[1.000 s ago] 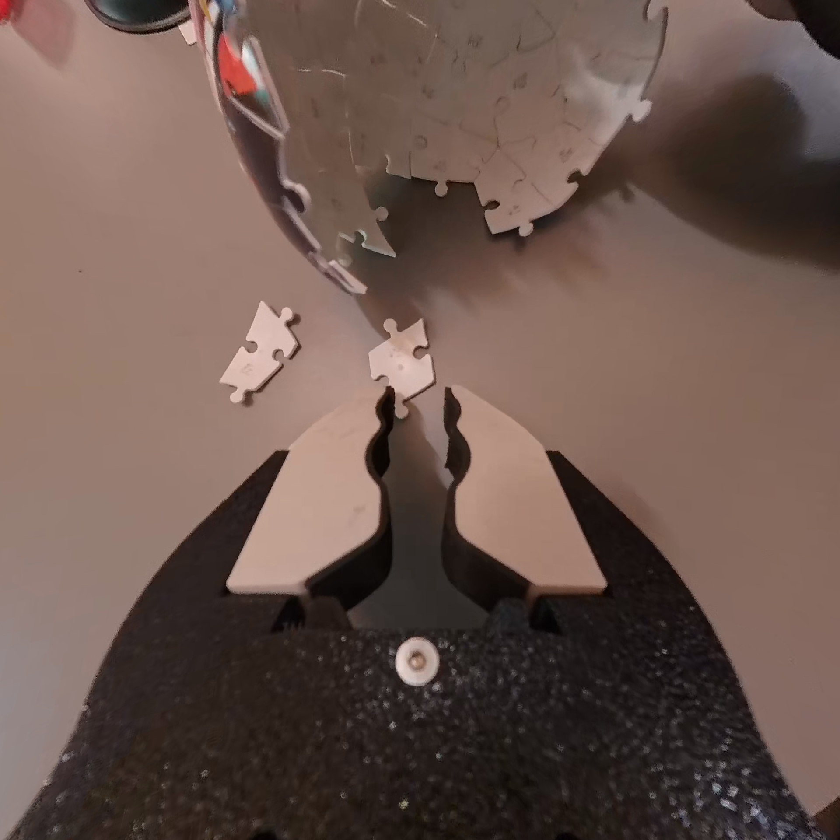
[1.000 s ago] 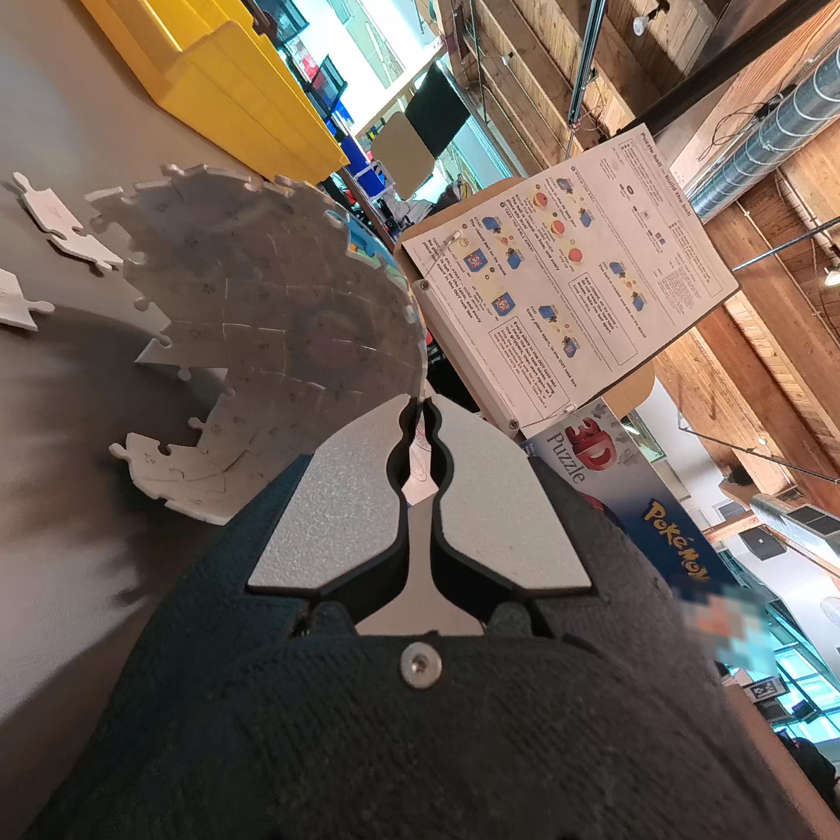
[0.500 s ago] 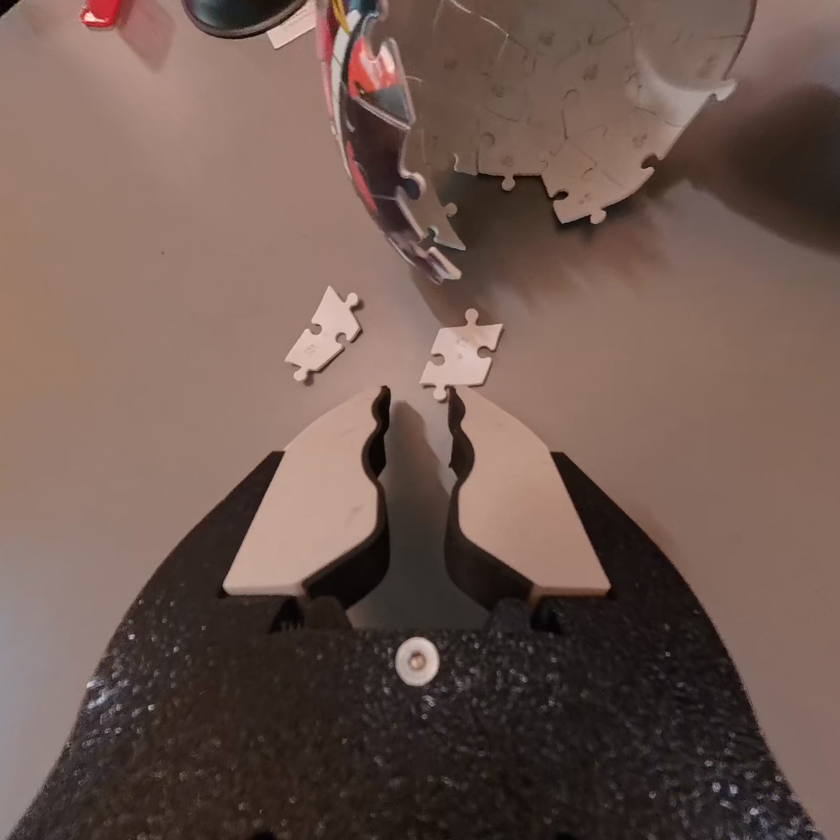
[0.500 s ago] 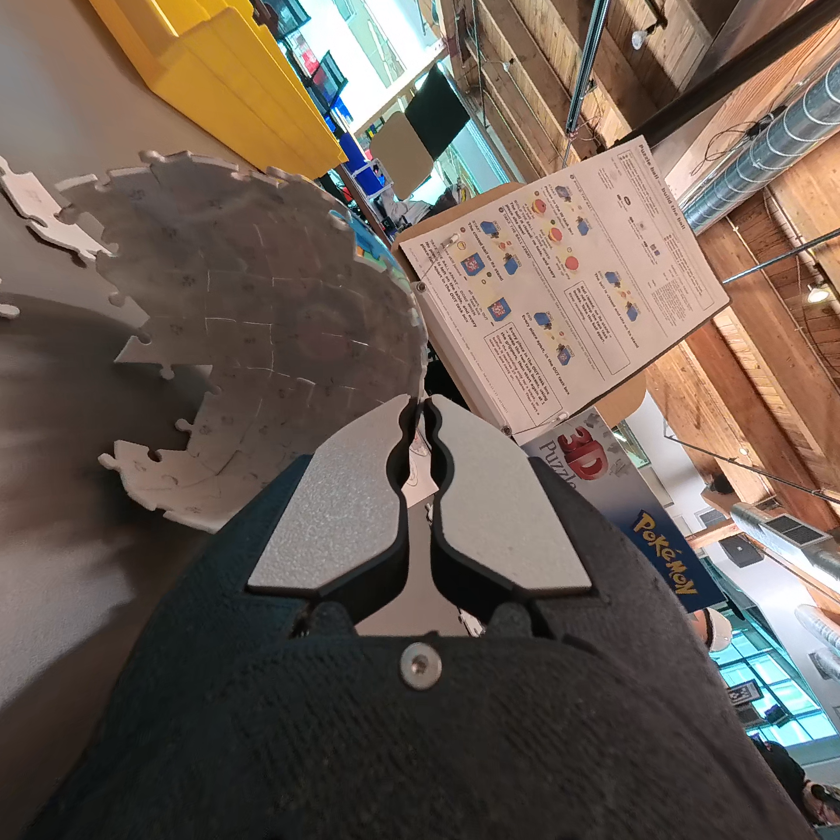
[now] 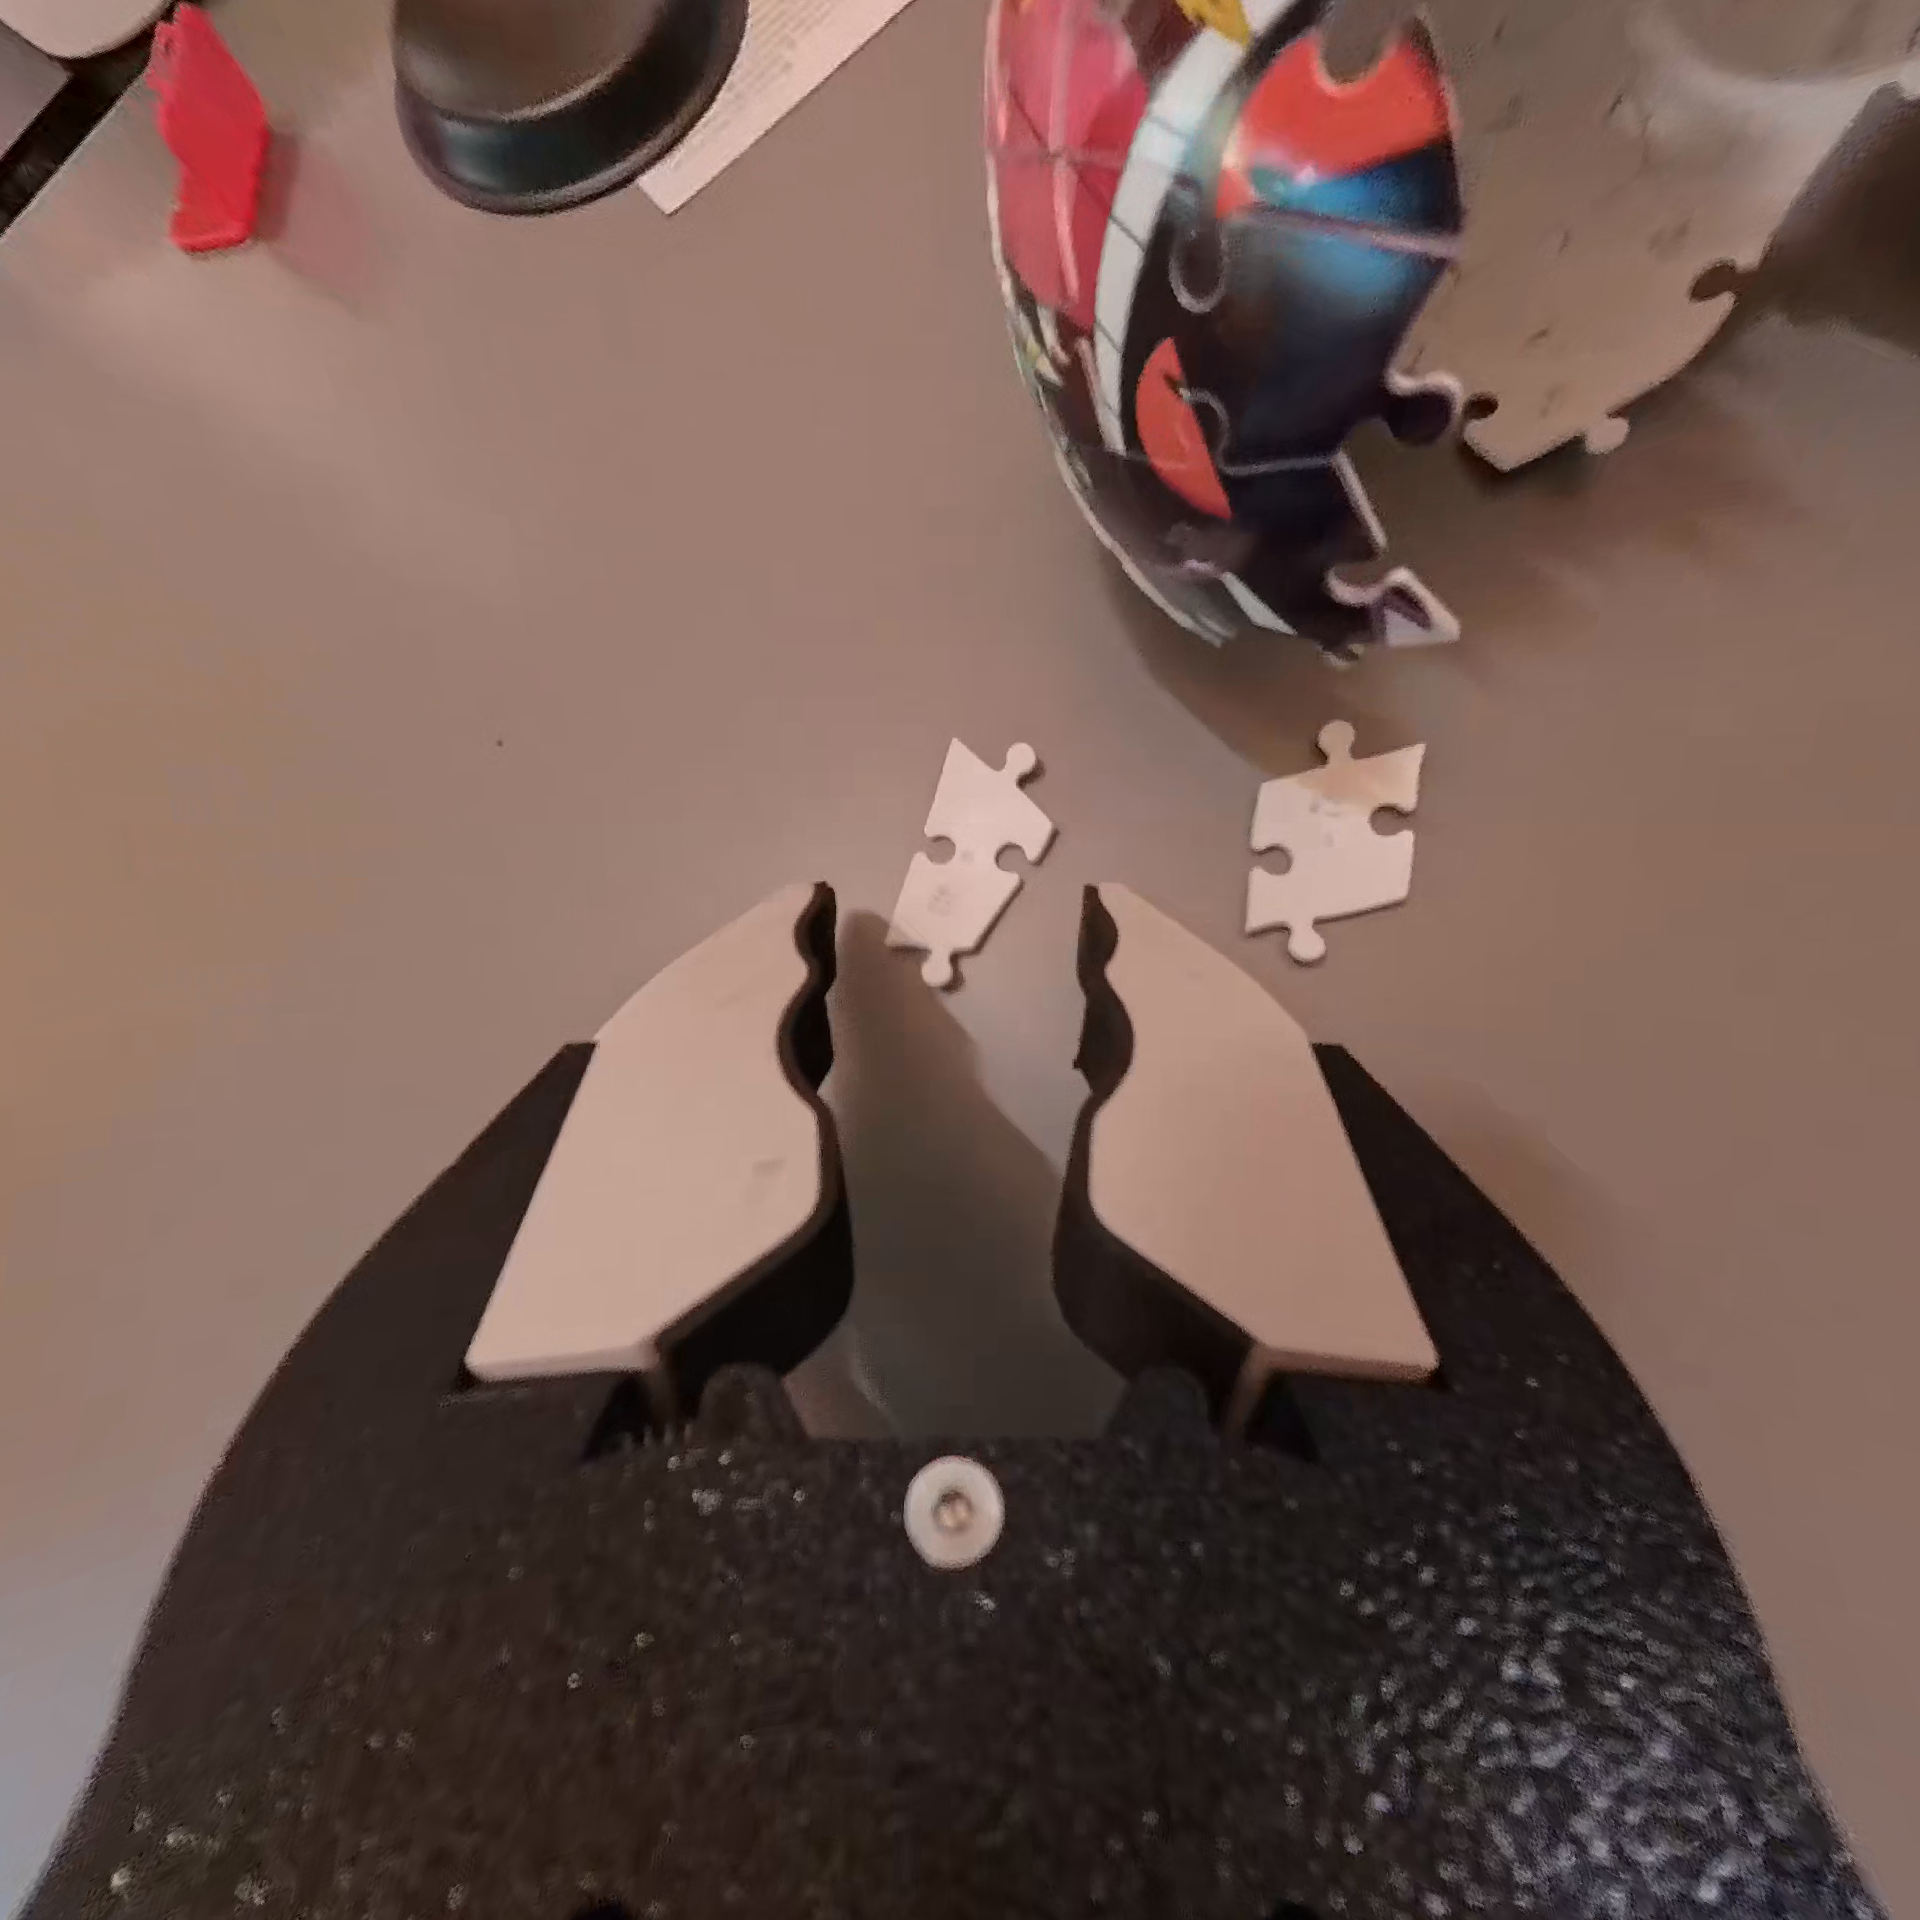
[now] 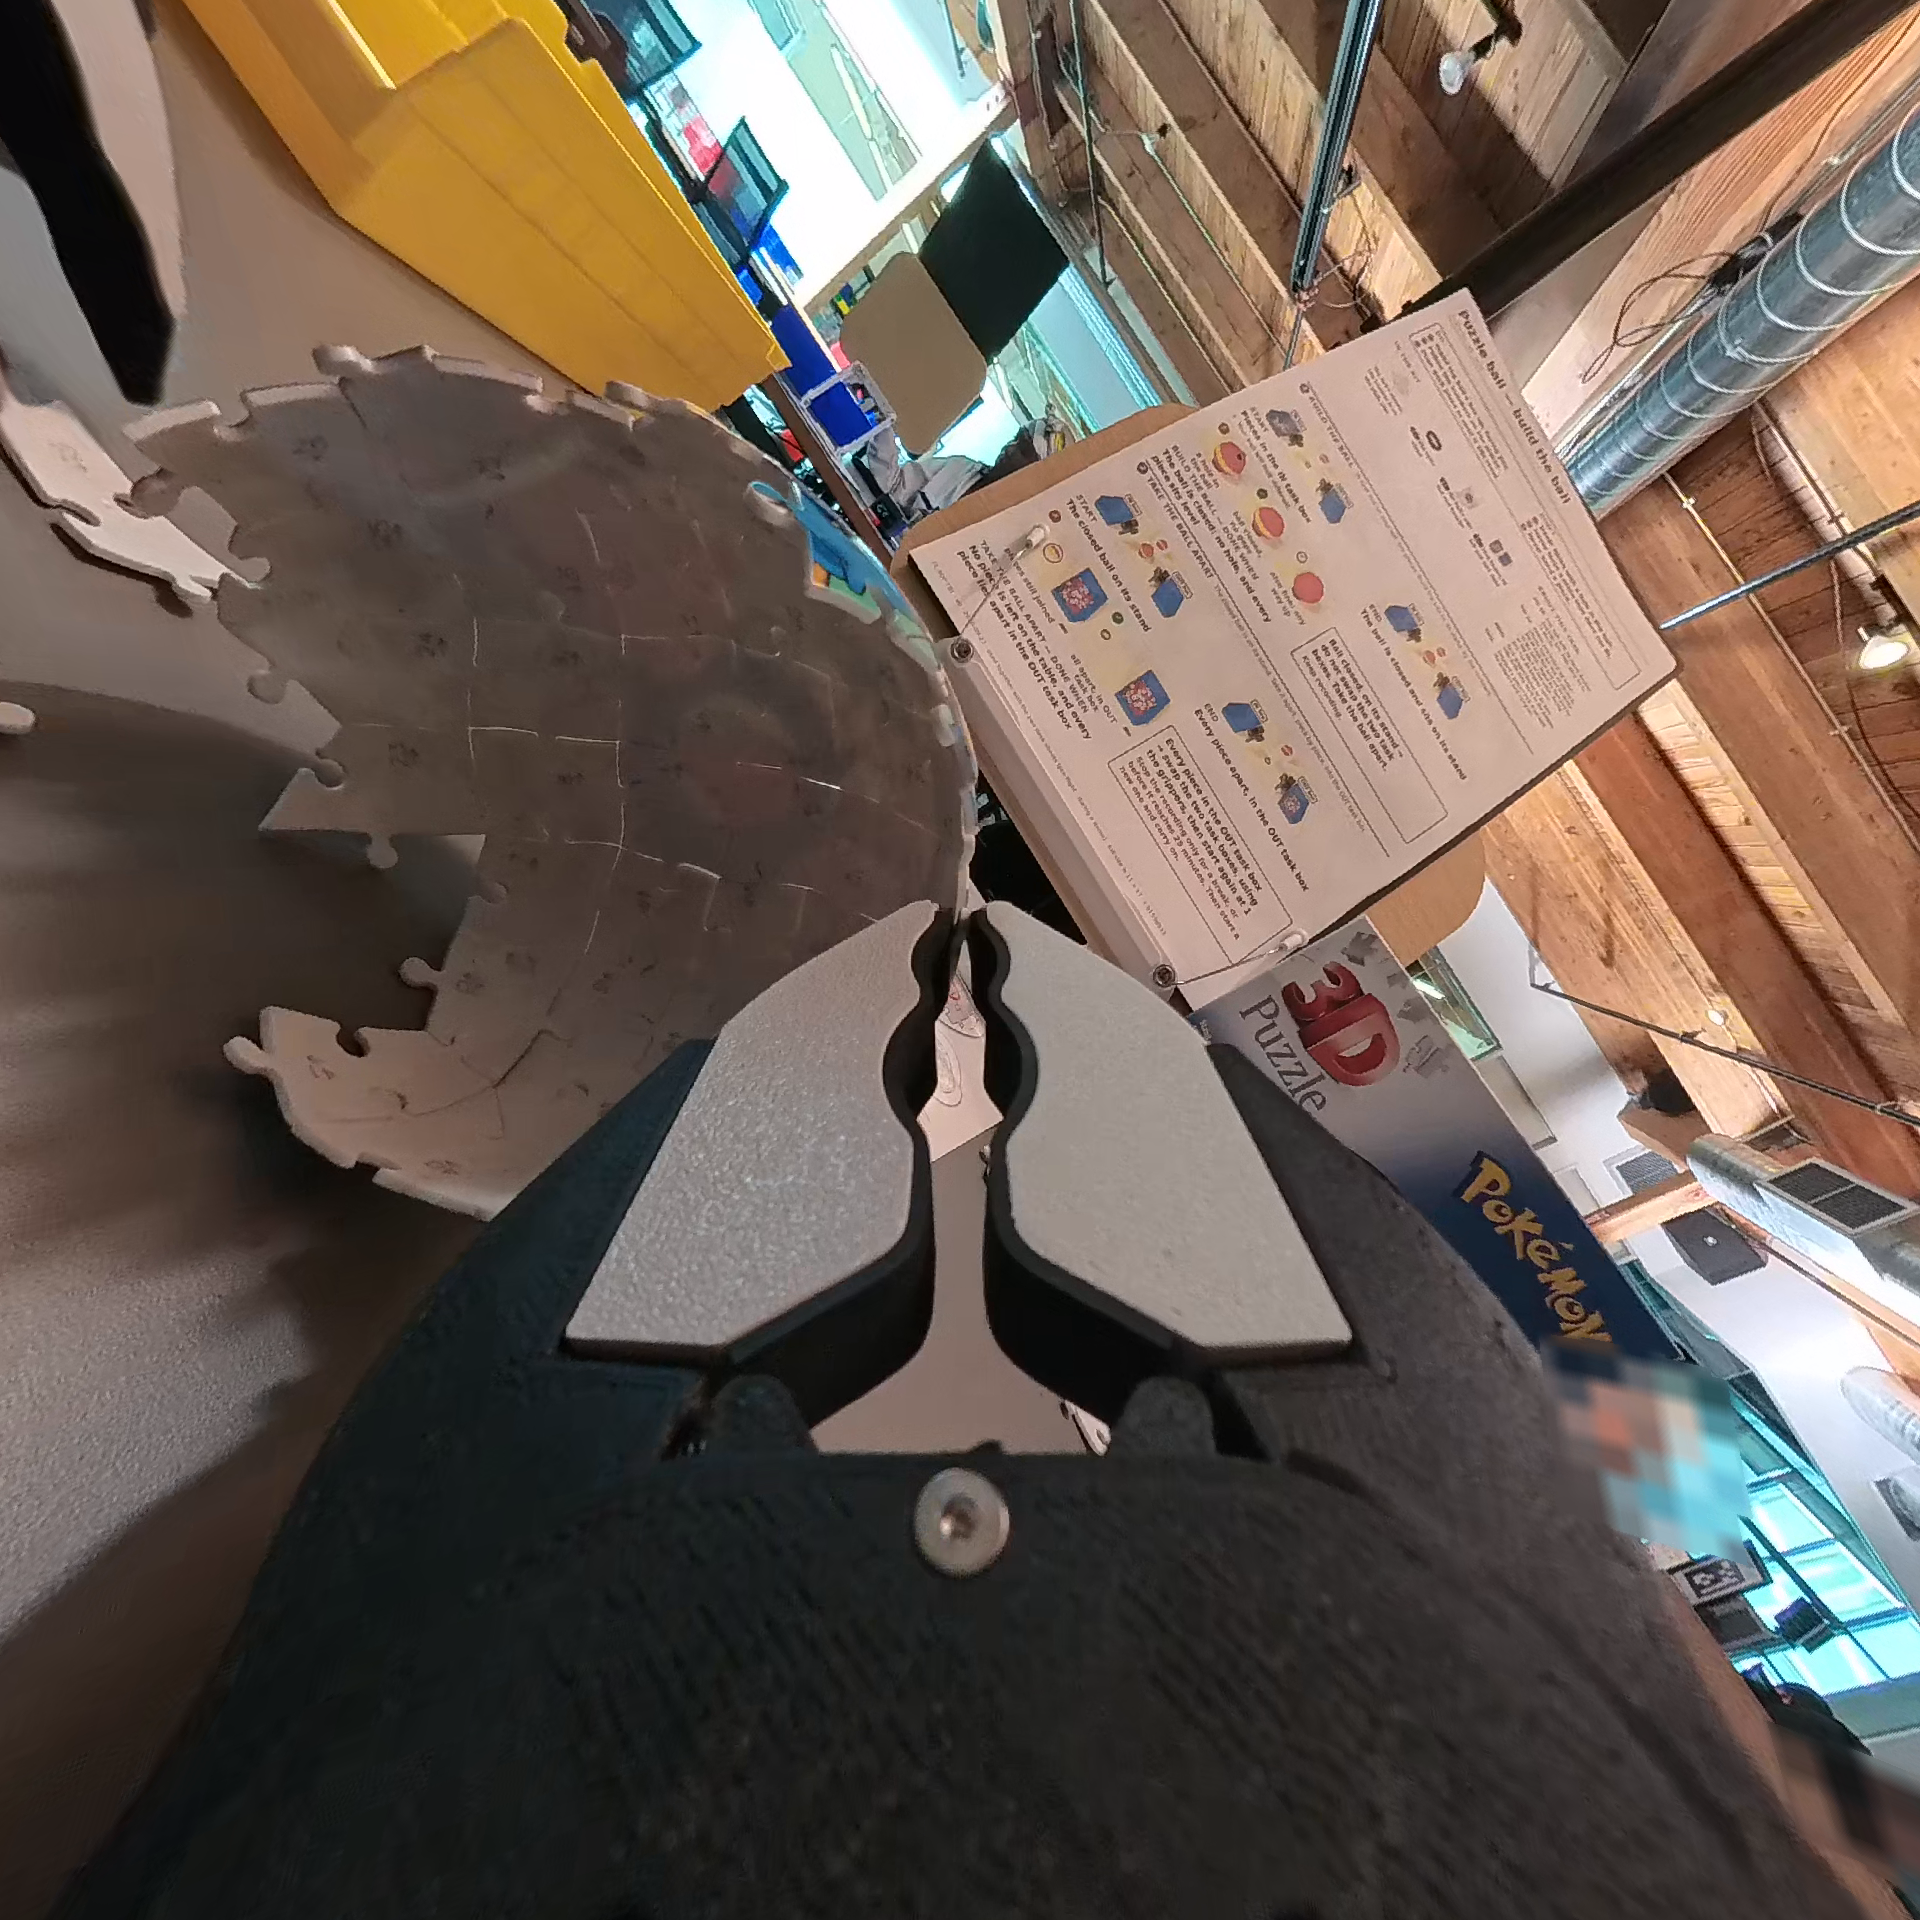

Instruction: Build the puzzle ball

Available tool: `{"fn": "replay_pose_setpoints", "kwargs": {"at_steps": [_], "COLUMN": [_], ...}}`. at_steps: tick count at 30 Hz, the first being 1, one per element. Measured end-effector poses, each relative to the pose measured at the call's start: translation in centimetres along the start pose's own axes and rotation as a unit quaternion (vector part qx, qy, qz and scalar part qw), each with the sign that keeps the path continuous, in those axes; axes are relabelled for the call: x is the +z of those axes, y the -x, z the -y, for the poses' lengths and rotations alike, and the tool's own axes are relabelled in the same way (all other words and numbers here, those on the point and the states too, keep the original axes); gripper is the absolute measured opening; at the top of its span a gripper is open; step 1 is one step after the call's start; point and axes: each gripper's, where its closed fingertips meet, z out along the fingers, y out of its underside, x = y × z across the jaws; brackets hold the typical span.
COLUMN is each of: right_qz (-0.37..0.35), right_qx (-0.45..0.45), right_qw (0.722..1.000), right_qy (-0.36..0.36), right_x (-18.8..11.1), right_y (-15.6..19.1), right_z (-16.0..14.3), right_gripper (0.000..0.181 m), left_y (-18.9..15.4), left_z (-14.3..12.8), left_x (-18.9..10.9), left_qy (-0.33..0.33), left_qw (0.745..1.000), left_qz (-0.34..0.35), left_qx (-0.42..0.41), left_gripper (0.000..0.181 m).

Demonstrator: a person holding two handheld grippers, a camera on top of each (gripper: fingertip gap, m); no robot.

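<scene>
Meanwhile the left gripper (image 5: 956, 914) hovered spread above the surface (image 5: 468, 623), a two-piece puzzle strip (image 5: 971, 857) just off its tips; the puzzle ball shell (image 5: 1226, 343) sat at one o'clock. The right gripper (image 6: 964, 930), tilted upward, pinched the shell's rim.

- Ahead of the left gripper (image 5: 956, 914), jaws apart: one loose piece (image 5: 971, 857) lying flat just beyond the tips, second loose piece (image 5: 1335, 842) near it to the right.
- Farther right, blocked by the part-built puzzle ball (image 5: 1226, 312).
- Left: open bare counter (image 5: 468, 571) up to a black round base (image 5: 566, 94) and red item (image 5: 213, 171) at the far edge.
</scene>
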Motion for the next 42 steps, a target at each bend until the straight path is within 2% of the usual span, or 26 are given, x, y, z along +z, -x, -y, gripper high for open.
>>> {"fn": "replay_pose_setpoints", "kwargs": {"at_steps": [2,6,12,16,20,22,24,26,30,38,42], "right_qz": [0.0,-0.001,-0.002,-0.005,-0.008,-0.008,-0.003,0.008,0.032,0.097,0.093], "right_qx": [0.0,0.004,0.002,-0.005,-0.012,-0.015,-0.033,-0.062,-0.09,-0.075,-0.088], "right_qw": [1.0,1.0,1.0,1.0,1.0,0.999,0.998,0.996,0.991,0.981,0.979], "right_qy": [-0.001,-0.002,-0.001,0.004,0.02,0.031,0.044,0.06,0.088,0.15,0.157], "right_x": [0.0,0.1,0.0,0.0,-0.1,0.0,0.1,0.1,0.4,1.9,2.1], "right_y": [0.0,0.0,0.0,0.1,0.1,0.0,0.1,0.1,0.2,0.0,-0.1], "right_z": [0.0,0.1,0.1,0.3,0.1,0.0,0.0,0.2,0.3,-0.7,-0.8], "right_gripper": [0.003,0.003,0.003,0.003,0.004,0.004,0.004,0.004,0.005,0.005,0.005], "left_y": [0.3,0.1,-0.3,-1.4,-5.7,-7.2,-7.0,-6.9,-6.7,-4.3,-4.6], "left_z": [0.1,0.1,-0.6,0.1,2.8,4.2,5.0,5.7,5.7,6.3,6.3], "left_x": [0.4,0.9,-0.1,-3.0,-4.8,-4.1,-2.9,-1.5,0.7,2.0,3.0], "left_qy": [0.001,0.015,0.029,-0.008,-0.078,-0.094,-0.091,-0.088,-0.058,-0.035,-0.018], "left_qw": [1.0,0.996,0.994,0.991,0.977,0.979,0.979,0.978,0.978,0.975,0.977], "left_qz": [-0.012,-0.049,-0.01,0.028,0.015,0.041,0.1,0.119,0.117,0.138,0.131], "left_qx": [-0.01,-0.068,-0.1,-0.133,-0.199,-0.177,-0.153,-0.148,-0.161,-0.173,-0.169], "left_gripper": [0.041,0.021,0.021,0.021,0.02,0.021,0.021,0.021,0.021,0.021,0.021]}}
